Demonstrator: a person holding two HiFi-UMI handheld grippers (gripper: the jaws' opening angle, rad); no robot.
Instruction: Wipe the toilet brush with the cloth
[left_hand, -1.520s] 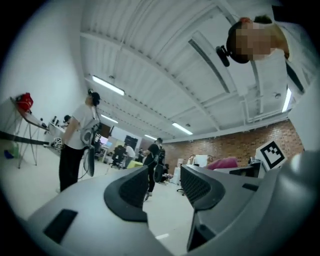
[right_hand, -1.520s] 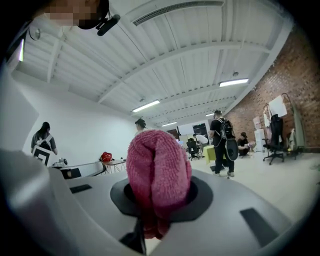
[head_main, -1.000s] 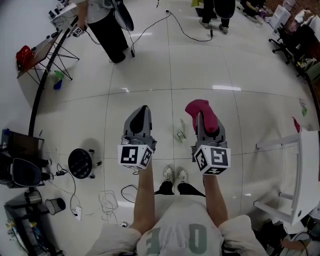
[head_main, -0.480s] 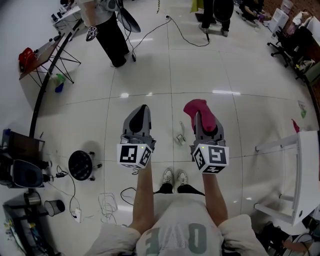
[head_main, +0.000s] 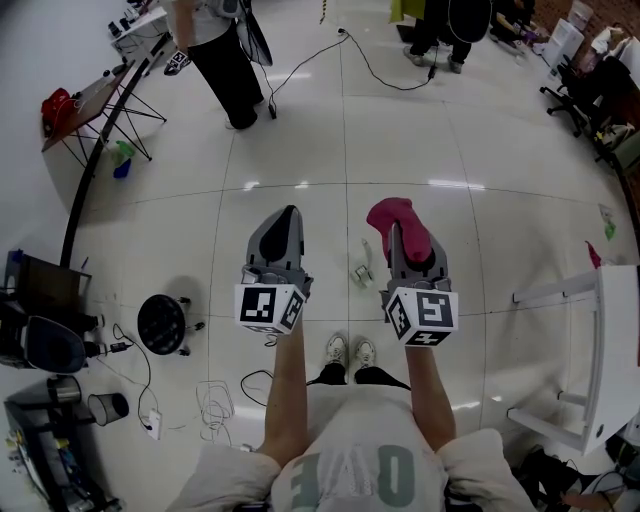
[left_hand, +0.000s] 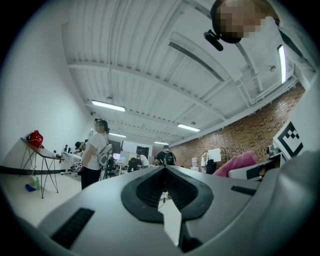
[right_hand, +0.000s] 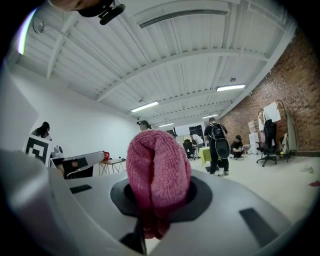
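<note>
The left gripper (head_main: 288, 214) is pointing away from the person, roughly level above the floor, and its jaws are pressing together with nothing between them; the left gripper view is showing the two dark pads meeting at their tips. The right gripper (head_main: 398, 234) is hanging beside it at about the same height, and its jaws are clamping a pink terry cloth (head_main: 396, 212). The cloth is bulging out past the jaw tips as a rounded wad. In the right gripper view a narrower fold is trailing back between the jaws.

The glossy white tiled floor (head_main: 500, 130) is reflecting the ceiling lights as bright streaks. A small pale object (head_main: 361, 268) is lying on the tiles between the two grippers; what it is cannot be told. The person's white shoes (head_main: 350, 349) are standing just near of it.

At the far left, someone in black trousers (head_main: 228, 70) is standing near a folding table (head_main: 95, 95) that is carrying a red bag (head_main: 55, 103). A black cable (head_main: 375, 65) is snaking across the far floor. A round black stool (head_main: 162, 325) is sitting at the near left among loose wires (head_main: 215, 400), and a white frame (head_main: 600, 350) is standing at the near right.

In the gripper views a brick wall (left_hand: 250, 135) is running along the right side, under a white ribbed ceiling with strip lights (left_hand: 107, 105).
</note>
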